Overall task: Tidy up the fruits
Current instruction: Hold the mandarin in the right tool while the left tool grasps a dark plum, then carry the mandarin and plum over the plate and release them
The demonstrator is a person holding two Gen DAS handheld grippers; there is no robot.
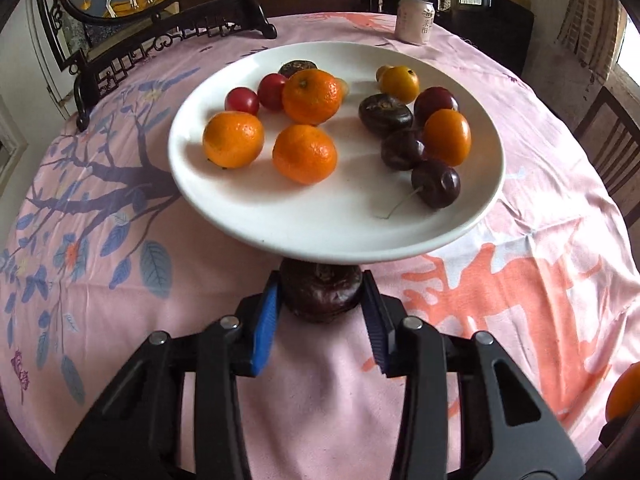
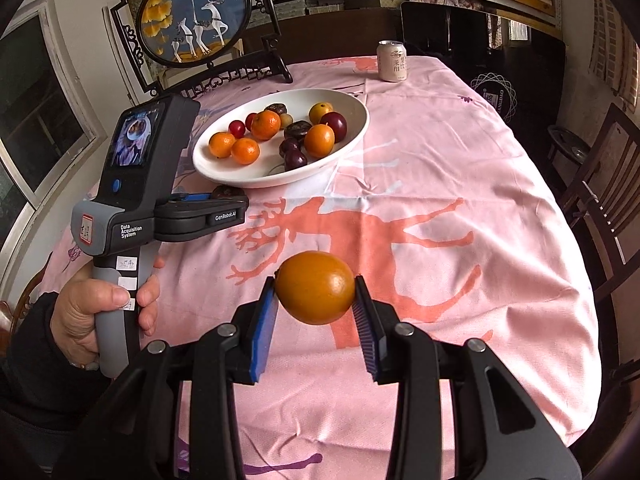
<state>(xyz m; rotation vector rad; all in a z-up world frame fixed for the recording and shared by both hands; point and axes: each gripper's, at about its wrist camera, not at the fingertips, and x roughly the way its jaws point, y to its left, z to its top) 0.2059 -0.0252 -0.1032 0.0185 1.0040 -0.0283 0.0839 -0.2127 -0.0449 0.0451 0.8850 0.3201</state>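
Observation:
A white plate [image 1: 280,232] on the pink tablecloth holds tangerines [image 1: 305,153] on its left, with small red fruits, and dark plums [image 1: 435,183] with orange fruits on its right. My left gripper [image 1: 320,300] is shut on a dark brown fruit [image 1: 320,294] just in front of the plate's near rim, low over the cloth. My right gripper [image 2: 316,300] is shut on a smooth orange fruit [image 2: 315,287], held above the cloth well short of the plate [image 2: 352,136]. The left gripper [image 2: 224,196] shows in the right wrist view at the plate's near-left edge.
A drink can [image 1: 415,20] stands at the table's far edge. A dark carved frame with a round deer picture [image 2: 196,20] stands at the back left. Wooden chairs [image 2: 600,208] stand to the right of the table.

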